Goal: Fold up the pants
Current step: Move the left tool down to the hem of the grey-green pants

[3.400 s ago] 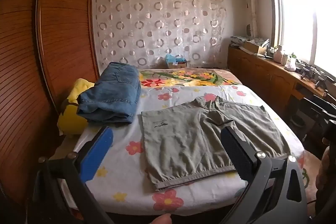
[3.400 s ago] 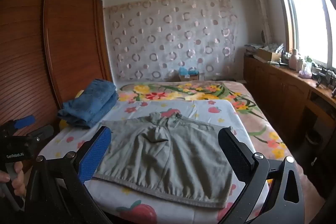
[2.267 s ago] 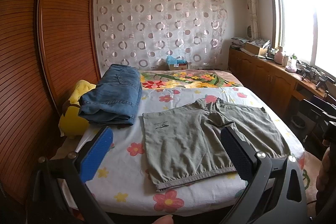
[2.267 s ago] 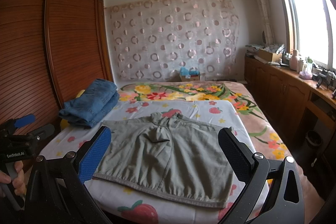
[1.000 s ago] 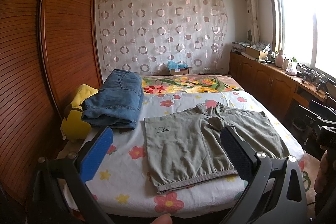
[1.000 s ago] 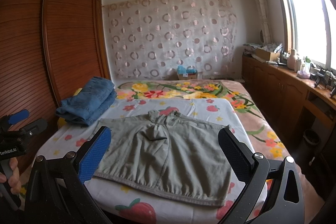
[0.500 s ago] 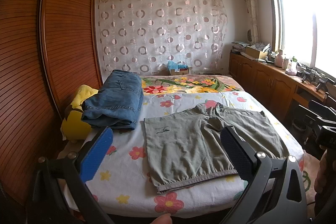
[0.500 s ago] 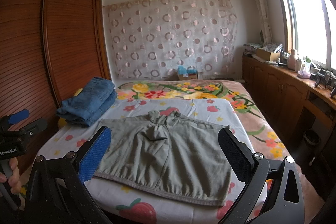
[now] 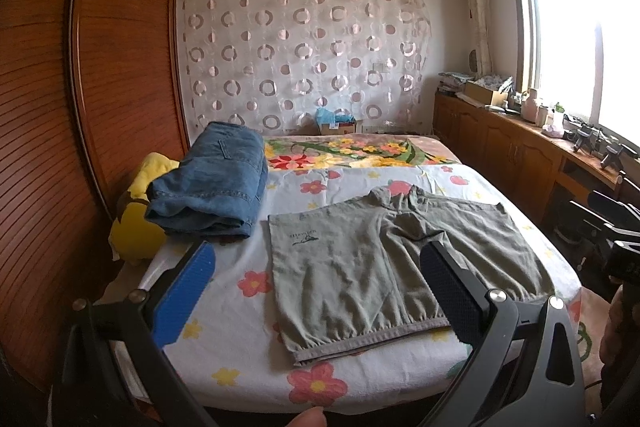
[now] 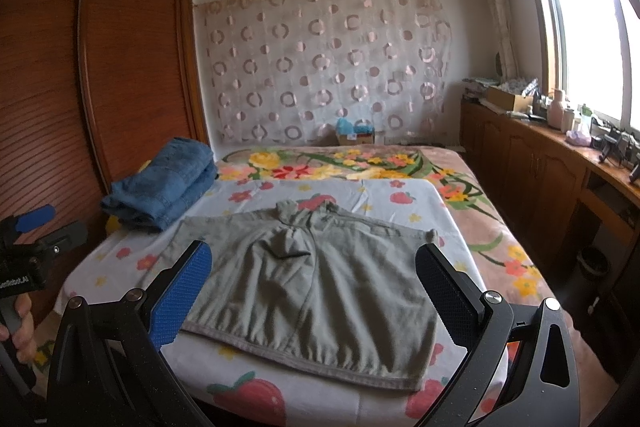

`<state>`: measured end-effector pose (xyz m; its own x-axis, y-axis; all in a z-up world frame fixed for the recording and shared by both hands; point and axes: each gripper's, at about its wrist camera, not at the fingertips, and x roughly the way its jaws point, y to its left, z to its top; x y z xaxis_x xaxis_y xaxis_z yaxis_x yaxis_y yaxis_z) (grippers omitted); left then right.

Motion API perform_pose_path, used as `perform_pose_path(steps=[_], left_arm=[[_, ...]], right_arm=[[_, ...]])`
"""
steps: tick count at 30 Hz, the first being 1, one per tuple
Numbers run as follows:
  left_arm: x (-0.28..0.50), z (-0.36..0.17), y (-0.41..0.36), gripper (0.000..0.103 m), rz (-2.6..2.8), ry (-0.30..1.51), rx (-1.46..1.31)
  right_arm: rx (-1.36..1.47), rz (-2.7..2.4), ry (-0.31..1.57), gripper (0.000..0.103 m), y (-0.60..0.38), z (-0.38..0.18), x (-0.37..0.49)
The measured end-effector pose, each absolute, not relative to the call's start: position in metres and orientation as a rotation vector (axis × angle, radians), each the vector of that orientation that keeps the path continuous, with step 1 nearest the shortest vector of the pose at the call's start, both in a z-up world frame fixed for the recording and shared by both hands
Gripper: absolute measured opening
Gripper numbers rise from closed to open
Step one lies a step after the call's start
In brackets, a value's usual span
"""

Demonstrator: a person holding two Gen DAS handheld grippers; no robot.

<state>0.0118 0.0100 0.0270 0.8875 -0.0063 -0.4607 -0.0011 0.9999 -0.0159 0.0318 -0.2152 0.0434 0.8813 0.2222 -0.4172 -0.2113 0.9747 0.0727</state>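
Grey-green pants [image 10: 316, 287] flat on bed [image 10: 384, 195], waistband nearest, both hand-held grippers [image 9: 320, 291] [image 10: 316, 295] spread wide, empty

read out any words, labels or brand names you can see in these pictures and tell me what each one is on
"...Robot.AI": white lettering on the black body of the left gripper, seen in the right wrist view; its first letters are cut off by the picture's edge.
Small dark logo with a line of text on the grey pants: too small to read.
Label on the box at the far end of the bed: too blurred to read.
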Motion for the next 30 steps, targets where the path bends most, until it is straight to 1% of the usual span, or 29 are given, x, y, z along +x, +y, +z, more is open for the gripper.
perform_pose_path(steps=[10,20,30], left_arm=[[0.042,-0.016,0.001,0.103,-0.042,0.525,-0.046],[0.073,-0.043,-0.018,0.103,-0.051,0.561,-0.020],[0.095,-0.071,-0.019,0.103,-0.066,0.672,-0.006]], right_arm=[[0.014,0.188,0.488,0.103,-0.239,0.016,0.052],[-0.003,0.139,0.551,0.103,-0.255,-0.010,0.066],[-0.010,0.123,0.601,0.103,-0.267,-0.034,0.077]])
